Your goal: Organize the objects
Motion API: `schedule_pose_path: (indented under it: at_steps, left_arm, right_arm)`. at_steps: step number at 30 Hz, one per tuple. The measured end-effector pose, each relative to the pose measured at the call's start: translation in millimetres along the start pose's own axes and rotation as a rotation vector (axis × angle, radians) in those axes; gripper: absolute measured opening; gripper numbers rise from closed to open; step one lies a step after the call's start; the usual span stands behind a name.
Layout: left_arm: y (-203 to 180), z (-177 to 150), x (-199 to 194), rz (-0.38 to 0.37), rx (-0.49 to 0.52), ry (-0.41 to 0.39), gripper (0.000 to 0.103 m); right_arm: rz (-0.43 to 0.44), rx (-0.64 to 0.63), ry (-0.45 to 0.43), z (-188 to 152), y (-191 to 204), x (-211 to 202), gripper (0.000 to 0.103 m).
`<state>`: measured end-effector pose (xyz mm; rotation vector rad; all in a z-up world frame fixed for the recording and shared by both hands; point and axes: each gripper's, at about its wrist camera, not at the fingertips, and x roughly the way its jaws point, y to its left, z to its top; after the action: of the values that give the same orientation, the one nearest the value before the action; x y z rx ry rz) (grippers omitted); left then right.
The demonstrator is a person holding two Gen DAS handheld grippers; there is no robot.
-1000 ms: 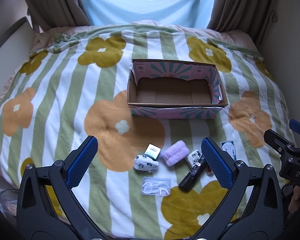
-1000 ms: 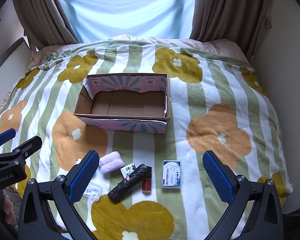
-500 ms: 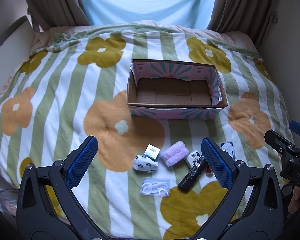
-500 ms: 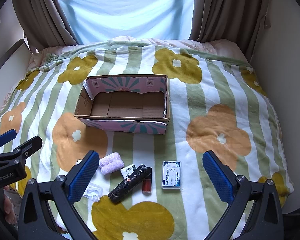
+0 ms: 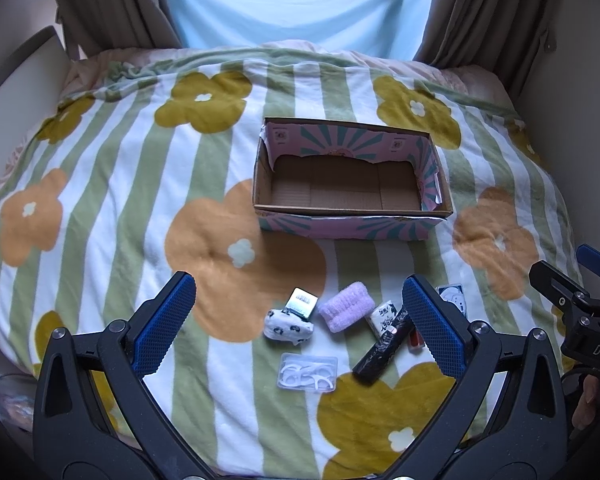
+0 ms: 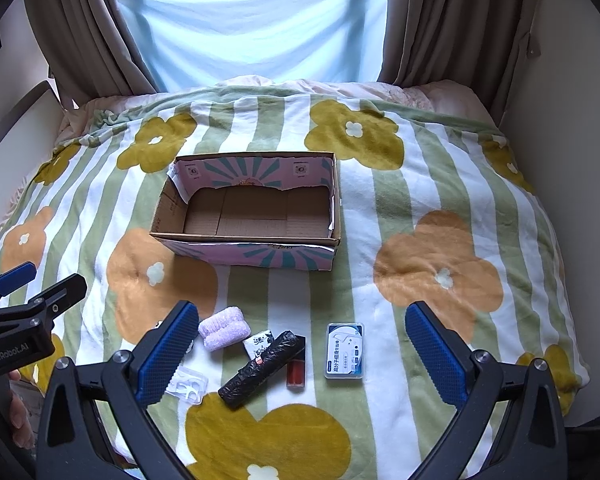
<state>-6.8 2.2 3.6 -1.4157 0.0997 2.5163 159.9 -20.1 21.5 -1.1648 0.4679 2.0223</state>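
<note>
An empty cardboard box (image 5: 352, 216) (image 6: 256, 254) with pink and teal sides sits mid-bed. Nearer lie small items: a lilac fuzzy roll (image 5: 346, 312) (image 6: 223, 331), a white patterned pouch (image 5: 287, 329), a silver packet (image 5: 302, 302), a clear floss-pick case (image 5: 308, 372) (image 6: 186, 386), a black roll (image 5: 382, 354) (image 6: 262, 364), a red tube (image 6: 295, 374), a small white packet (image 5: 384, 314) (image 6: 259, 341) and a blue-white floss box (image 6: 345, 351). My left gripper (image 5: 300, 328) hangs open above them. My right gripper (image 6: 302, 354) is open too, holding nothing.
The bed is covered by a green-striped blanket with big flowers (image 5: 236, 248) (image 6: 440, 272). Curtains (image 6: 440, 20) and a lit window (image 6: 252, 20) stand behind it. A wall runs along the right (image 6: 572, 100), a pale board on the left (image 5: 16, 76).
Both views have shifted only slightly; the objects and the box lie where they were, and both grippers stay open.
</note>
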Motion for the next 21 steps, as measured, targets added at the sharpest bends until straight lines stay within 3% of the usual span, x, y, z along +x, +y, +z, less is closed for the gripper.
schedule_pose_path:
  at_steps: [21]
  left_arm:
    - [22,-1,4,-0.043,0.033,0.001,0.102]
  right_arm:
    - [-0.010,0.076,-0.032,-9,8,-5,0.102]
